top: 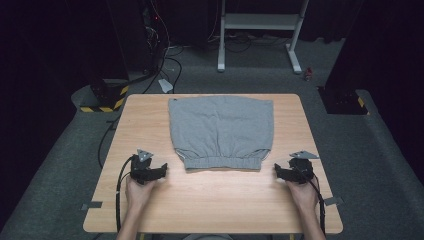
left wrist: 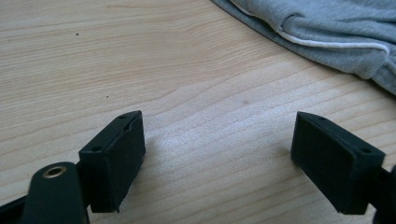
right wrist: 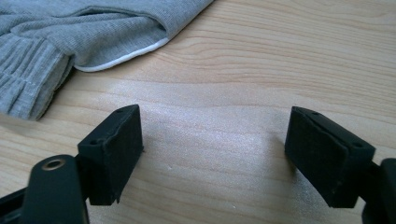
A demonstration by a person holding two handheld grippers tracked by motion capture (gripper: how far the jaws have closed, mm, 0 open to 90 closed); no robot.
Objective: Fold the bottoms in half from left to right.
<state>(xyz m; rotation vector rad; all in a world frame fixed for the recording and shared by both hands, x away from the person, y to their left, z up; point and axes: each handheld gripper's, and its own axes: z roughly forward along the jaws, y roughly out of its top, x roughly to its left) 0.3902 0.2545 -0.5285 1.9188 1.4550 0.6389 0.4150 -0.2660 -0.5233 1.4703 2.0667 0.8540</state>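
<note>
The room around me was dark, with a grey carpeted floor and one pale wooden table [top: 215, 200] under the light. On it lay one grey garment [top: 221, 131], folded flat, in the far half of the board and centred between the side edges. Its elastic band ran side to side along the near edge, facing me, while the rest of the cloth stretched away toward the far edge; it looked slightly longer across than deep.

I held two claws. My left gripper [top: 161, 171] rested on the table just beside the garment's near left corner, apart from it, jaws aimed toward the cloth. They stood released, with bare wood between them. My right gripper [top: 278, 171] sat at the near right corner, also near but not touching, and its jaws gaped wide too, gripping nothing. In the right gripper view a white-edged hem [right wrist: 126, 57] showed beside the gathered band.
</note>
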